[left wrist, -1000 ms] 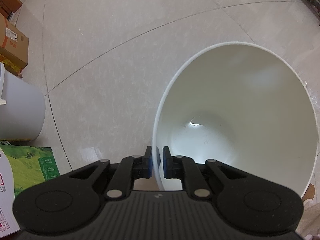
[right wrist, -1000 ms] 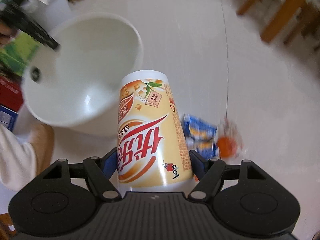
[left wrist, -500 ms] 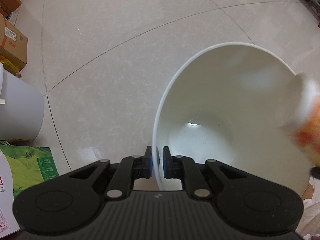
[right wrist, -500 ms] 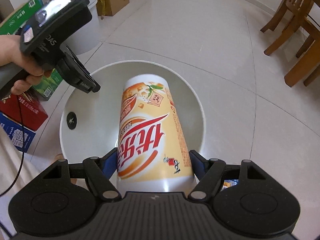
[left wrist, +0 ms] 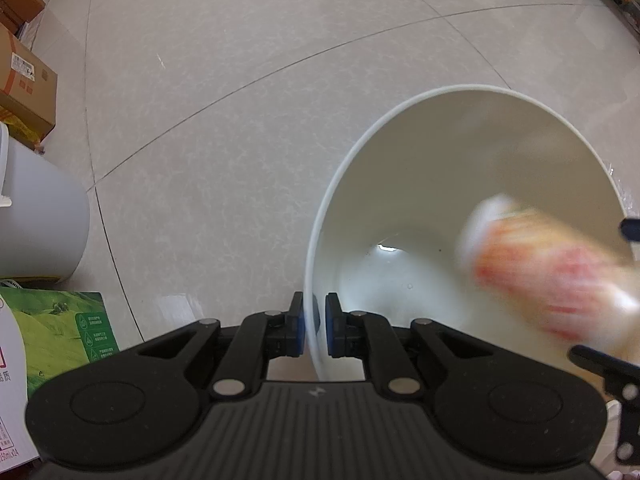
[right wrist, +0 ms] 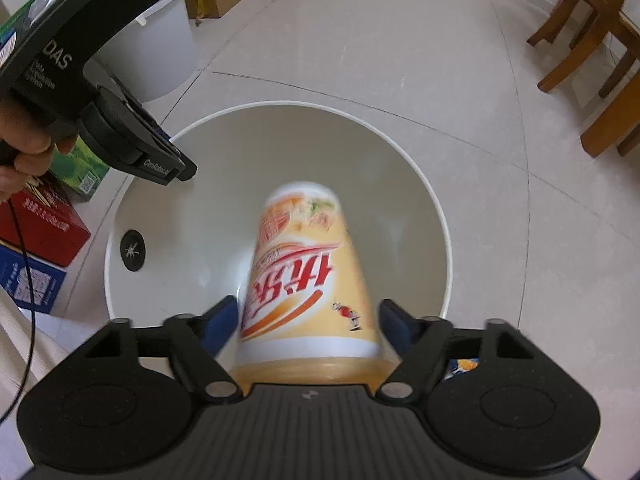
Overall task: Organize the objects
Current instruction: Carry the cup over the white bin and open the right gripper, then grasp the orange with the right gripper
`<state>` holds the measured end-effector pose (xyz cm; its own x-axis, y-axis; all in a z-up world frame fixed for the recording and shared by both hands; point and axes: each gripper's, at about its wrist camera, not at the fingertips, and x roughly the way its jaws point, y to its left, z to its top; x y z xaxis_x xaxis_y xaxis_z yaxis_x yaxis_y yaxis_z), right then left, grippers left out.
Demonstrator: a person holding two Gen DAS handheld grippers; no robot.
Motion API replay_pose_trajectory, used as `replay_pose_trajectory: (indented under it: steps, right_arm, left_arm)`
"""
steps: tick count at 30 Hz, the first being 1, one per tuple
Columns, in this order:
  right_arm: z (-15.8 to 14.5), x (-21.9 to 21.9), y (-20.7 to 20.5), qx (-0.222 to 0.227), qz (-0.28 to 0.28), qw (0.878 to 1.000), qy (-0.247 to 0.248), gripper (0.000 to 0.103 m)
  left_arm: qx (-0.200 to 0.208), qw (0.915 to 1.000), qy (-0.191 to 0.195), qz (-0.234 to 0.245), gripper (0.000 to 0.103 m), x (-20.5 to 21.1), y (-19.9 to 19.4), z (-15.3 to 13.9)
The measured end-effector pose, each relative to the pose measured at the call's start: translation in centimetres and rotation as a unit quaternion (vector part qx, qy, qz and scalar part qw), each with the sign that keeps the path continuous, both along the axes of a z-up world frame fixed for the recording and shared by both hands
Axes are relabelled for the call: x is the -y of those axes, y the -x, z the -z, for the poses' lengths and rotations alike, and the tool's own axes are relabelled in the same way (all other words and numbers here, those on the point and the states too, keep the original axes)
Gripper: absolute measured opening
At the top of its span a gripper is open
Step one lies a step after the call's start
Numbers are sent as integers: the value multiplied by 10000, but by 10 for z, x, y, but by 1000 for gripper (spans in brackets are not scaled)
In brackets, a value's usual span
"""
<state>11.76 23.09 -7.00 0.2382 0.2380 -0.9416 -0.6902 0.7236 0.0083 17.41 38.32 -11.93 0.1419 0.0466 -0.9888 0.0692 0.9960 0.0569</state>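
Observation:
A white bucket (right wrist: 434,216) stands on the floor and also shows in the left wrist view (left wrist: 460,92). My left gripper (left wrist: 314,330) is shut on its near rim; it also shows in the right wrist view (right wrist: 176,168). A yellow milk-tea cup (right wrist: 304,280) with red lettering sits blurred between the fingers of my right gripper (right wrist: 308,320), over the bucket's mouth. The jaws stand wider than the cup, with a gap on each side. The cup (left wrist: 548,276) also shows blurred inside the bucket in the left wrist view.
A second white bucket (left wrist: 40,216) and cardboard boxes (left wrist: 24,80) stand at the left. A green carton (left wrist: 60,328) and red and blue boxes (right wrist: 40,236) lie near the bucket. Wooden chairs (right wrist: 592,52) stand at the right. A snack packet (right wrist: 462,366) lies under the right gripper.
My right gripper has moved further over the bucket and its jaws have opened off the cup. The cup now blurs, slipping down into the bucket. The left gripper has held still on the rim.

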Motion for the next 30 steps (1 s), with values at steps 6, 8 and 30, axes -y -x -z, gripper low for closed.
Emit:
replay_pose_trajectory:
  steps: [6,8,30]
  right_arm:
    - [-24,39,3,491,285,9983,-117,89]
    - [-30,64,3,662,489,9965,-131,89]
    - [165,238,-12,-231,2486,9644,869,96]
  left_arm:
    - [8,10000,8,14,8,0,1,0]
    - [5,10000,3,7,8,-1,1,0]
    - [-13,10000,-46,18,7,1,1,2]
